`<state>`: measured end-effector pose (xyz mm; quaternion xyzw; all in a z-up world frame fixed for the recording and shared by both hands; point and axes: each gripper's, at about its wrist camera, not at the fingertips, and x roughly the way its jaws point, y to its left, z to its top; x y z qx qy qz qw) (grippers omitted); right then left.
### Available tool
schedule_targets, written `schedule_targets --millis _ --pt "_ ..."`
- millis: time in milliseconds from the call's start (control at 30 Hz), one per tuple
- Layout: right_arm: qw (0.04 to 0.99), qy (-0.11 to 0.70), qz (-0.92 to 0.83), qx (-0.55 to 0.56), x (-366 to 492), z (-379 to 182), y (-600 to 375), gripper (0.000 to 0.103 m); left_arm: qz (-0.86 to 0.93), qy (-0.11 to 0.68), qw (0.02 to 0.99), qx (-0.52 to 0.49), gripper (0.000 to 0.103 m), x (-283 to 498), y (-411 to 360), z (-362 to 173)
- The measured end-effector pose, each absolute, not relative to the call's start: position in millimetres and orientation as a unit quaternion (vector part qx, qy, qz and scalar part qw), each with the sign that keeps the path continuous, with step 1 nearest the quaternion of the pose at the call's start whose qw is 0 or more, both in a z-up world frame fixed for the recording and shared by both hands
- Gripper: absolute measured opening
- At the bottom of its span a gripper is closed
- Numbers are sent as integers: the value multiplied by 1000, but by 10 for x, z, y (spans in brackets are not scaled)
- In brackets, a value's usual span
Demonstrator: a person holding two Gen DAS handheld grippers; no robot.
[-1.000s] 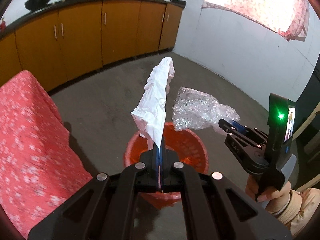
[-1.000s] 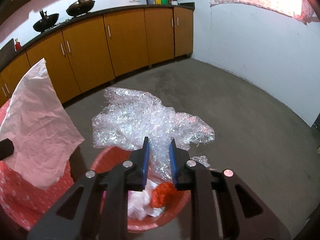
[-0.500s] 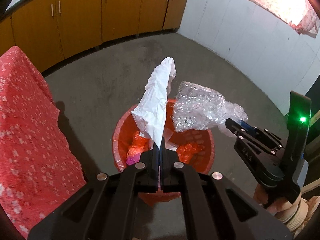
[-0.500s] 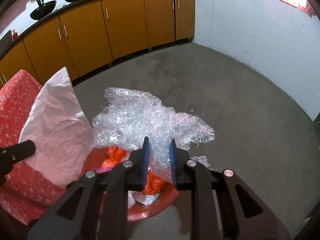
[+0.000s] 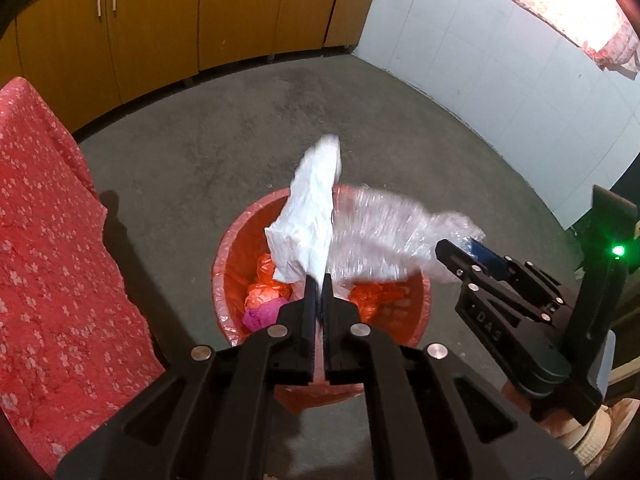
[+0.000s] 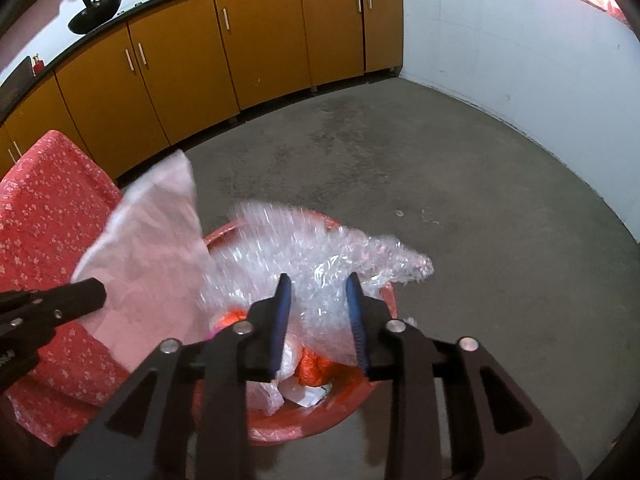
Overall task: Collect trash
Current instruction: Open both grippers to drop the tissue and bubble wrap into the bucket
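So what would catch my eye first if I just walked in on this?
Probably the red bin on the grey floor, already holding orange and pink scraps. Right above it, the left gripper pinches a white crumpled paper, while the right gripper is opening around a shiny clear plastic wrap.

L gripper (image 5: 318, 286) pinches white paper (image 5: 310, 216) over red bin (image 5: 224, 248).

Both wrist cameras look steeply down along their own fingers, close above the red bin (image 5: 224, 256), which sits at lower centre in each. Each shares the cabinets (image 6: 180, 68) across the top.
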<state>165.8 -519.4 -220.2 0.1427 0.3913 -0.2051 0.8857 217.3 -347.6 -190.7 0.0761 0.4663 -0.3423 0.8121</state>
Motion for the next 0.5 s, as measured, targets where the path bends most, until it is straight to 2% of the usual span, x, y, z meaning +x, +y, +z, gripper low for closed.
schedule_targets --millis 133,200,267,433,500 --pt "888 390 -201 141 1670 -2173 -5165 37 -337 469 814 68 12 2195 -3459 -1917" --pt "888 389 -200 138 1666 -2161 -5143 38 -334 467 816 66 19 2196 -3444 -1902" --pt "889 388 -201 137 1653 -2137 -5138 40 -331 464 819 60 21 2203 -3408 -1863" --pt "894 372 -212 129 1556 -1981 -5053 55 -322 446 834 41 34 2190 -3208 -1676" --pt "900 358 -215 124 1490 -1843 -5018 66 -316 425 847 33 43 2135 -3082 -1505"
